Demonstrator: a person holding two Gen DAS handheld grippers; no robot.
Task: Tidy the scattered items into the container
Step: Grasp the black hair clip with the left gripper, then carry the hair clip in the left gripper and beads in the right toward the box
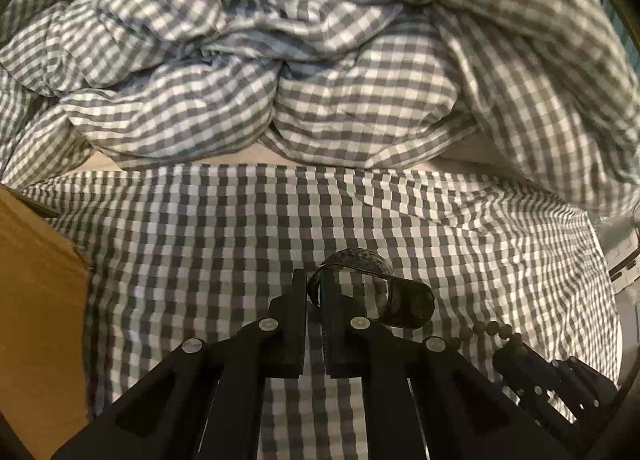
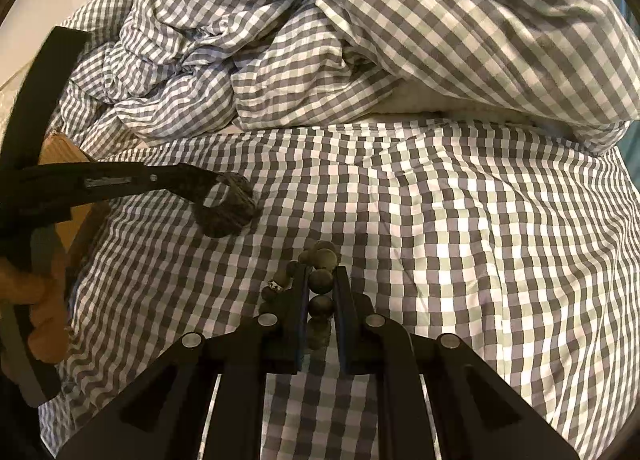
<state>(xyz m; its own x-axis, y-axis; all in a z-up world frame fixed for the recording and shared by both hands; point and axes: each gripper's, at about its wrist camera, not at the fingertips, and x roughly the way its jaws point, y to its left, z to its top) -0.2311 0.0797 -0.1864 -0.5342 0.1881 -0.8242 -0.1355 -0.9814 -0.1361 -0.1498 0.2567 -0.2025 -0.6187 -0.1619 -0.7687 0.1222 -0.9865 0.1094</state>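
On the checked bedsheet (image 1: 180,252), my left gripper (image 1: 313,280) is shut on the wall of a wide dark speckled ring (image 1: 384,292). The ring sticks out to the right of the fingers. In the right wrist view the same ring (image 2: 226,206) hangs at the tip of the left gripper (image 2: 208,186), just above the sheet. My right gripper (image 2: 322,276) is shut on a string of dark round beads (image 2: 320,280), and more beads trail off to the left of its fingers. An open cardboard box (image 1: 36,300) stands at the left.
A bunched checked duvet (image 1: 280,60) and a checked pillow (image 2: 480,40) fill the back of the bed. A white object (image 1: 624,256) shows at the right edge. A person's hand (image 2: 44,300) grips the left tool's handle beside the box (image 2: 60,148).
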